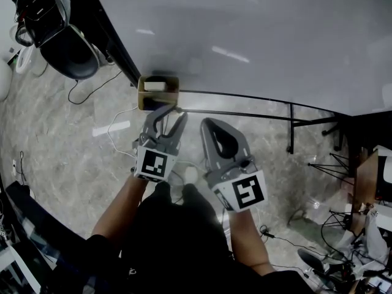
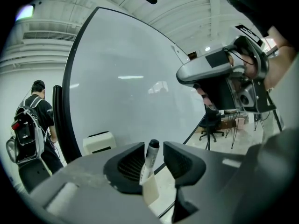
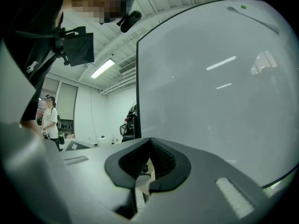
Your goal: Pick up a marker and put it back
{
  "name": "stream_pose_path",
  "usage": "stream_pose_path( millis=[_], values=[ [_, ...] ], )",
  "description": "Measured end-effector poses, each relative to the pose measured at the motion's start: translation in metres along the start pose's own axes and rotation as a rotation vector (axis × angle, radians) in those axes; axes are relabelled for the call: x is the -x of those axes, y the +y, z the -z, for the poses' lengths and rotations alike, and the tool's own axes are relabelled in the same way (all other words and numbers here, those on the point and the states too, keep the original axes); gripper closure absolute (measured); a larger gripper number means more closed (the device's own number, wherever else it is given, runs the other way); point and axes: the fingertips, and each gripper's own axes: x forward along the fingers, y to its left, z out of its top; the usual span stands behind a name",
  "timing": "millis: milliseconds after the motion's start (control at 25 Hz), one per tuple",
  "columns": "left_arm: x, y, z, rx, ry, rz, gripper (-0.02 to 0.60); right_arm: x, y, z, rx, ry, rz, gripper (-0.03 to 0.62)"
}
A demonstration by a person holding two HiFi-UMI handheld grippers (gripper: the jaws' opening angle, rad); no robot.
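Left gripper: jaws apart. A black-capped marker stands upright between them, nearer the left jaw, its lower end in a cream holder. Large whiteboard fills the background. Right gripper is up at right, in a hand. Person with a backpack at far left.

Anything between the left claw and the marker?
Nothing visible. The left claw is open, and the marker stands in its holder, its capped end showing in the gap between the jaws.
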Motion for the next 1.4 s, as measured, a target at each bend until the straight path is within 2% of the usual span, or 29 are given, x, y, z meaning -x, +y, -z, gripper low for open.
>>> stream_pose_path(
  millis=[120, 200, 440, 680, 1080, 1400],
  values=[
    [0.003, 0.0, -0.003, -0.029, 0.006, -0.003, 0.434, 0.004, 0.002, -0.002, -0.001, -0.013, 0.0, 0.585],
    [0.005, -0.002, -0.002, 0.003, -0.003, -0.007, 0.434, 0.007, 0.003, -0.001, 0.0, -0.011, 0.003, 0.585],
    [0.015, -0.005, -0.008, 0.031, -0.024, -0.02, 0.434, 0.014, 0.01, -0.003, 0.01, -0.016, 0.003, 0.585],
    [0.029, -0.007, -0.018, 0.033, -0.043, -0.031, 0.437, 0.02, 0.021, -0.009, 0.02, -0.025, -0.006, 0.585],
    [0.061, -0.004, -0.036, 0.114, -0.11, -0.068, 0.523, 0.03, 0.044, -0.017, 0.031, -0.041, -0.026, 0.585],
    [0.085, 0.006, -0.059, 0.119, -0.171, -0.105, 0.569, 0.035, 0.06, -0.026, 0.049, -0.067, -0.051, 0.585]
  ],
)
